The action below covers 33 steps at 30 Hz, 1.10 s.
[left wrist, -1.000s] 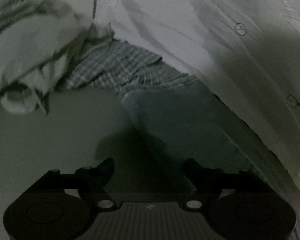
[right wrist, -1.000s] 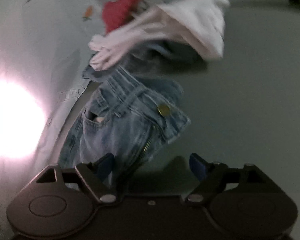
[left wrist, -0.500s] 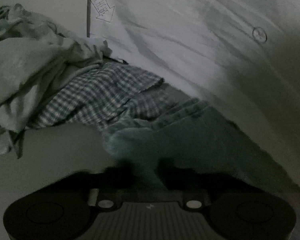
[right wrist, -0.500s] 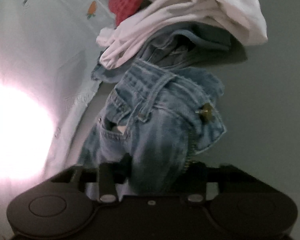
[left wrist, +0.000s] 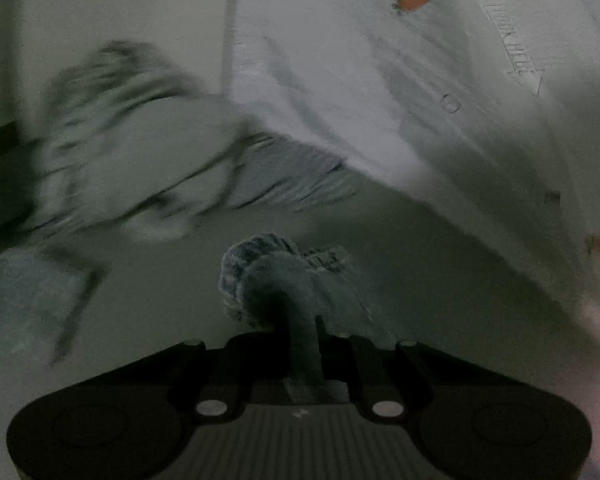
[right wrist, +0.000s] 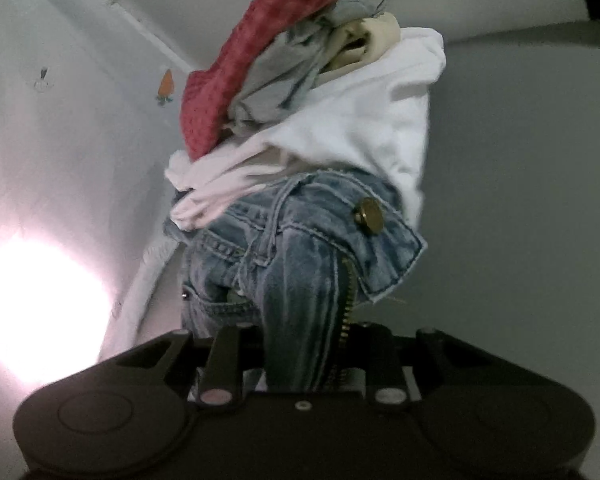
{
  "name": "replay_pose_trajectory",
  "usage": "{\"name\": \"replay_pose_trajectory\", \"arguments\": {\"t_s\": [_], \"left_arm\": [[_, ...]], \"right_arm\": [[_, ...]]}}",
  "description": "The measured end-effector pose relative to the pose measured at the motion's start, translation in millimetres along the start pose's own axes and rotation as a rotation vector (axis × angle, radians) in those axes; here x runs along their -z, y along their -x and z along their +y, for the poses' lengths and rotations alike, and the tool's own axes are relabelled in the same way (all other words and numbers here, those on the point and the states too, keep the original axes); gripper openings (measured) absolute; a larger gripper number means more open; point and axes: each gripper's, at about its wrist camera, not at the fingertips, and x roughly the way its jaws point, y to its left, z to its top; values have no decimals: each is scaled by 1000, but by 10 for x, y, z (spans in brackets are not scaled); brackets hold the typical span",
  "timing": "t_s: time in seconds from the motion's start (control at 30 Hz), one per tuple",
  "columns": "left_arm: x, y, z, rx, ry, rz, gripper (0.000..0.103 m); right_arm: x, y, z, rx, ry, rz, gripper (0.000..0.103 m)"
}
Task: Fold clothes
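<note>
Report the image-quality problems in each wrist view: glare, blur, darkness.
Left wrist view: dim overall, with the clothes pile smeared by motion blur; the denim bunch by the fingers stays sharp. Right wrist view: a blown-out glare patch washes out the lower left, while the jeans are well lit and mostly crisp.

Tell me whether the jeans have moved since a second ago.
Yes. In the right wrist view the jeans, clamped in closing jaws, have been drawn out from under the white garment toward the camera.

Arrow-shaped print on white sheet [left wrist: 380, 80]; its lettering is illegible
</note>
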Motion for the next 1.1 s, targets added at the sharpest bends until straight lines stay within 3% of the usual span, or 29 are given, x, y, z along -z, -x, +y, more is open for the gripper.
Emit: {"name": "replay_pose_trajectory", "arguments": {"t_s": [0.07, 0.17, 0.27, 0.33, 0.4, 0.43, 0.63, 0.77, 0.87, 1.1], "left_arm": [[286, 126, 217, -47, -7, 48, 14], [597, 235, 445, -131, -16, 98, 27], [636, 403, 416, -198, -63, 52, 43], [623, 491, 338, -219, -121, 25, 72], [625, 573, 246, -186, -167, -2, 82], [626, 613, 199, -167, -189, -15, 82], [873, 600, -139, -84, -369, 45, 92], [1071, 409, -277, -91, -464, 131, 96], [1118, 338, -273, -107, -459, 153, 103], [951, 175, 7, 8, -293, 268, 103]], "right_arm": [[13, 7, -57, 13, 117, 50, 28], [60, -58, -53, 66, 232, 123, 44], [155, 35, 51, 81, 369, 145, 68], [293, 157, 157, 73, 501, 125, 86], [529, 324, 258, 66, 657, 93, 92], [658, 414, 287, 61, 731, 82, 95], [1449, 958, 419, -49, 1059, 55, 100], [1849, 1192, 469, -106, 1184, 49, 100], [2028, 1285, 474, -142, 1254, 70, 100], [2327, 1239, 554, -116, 1446, 31, 101]]}}
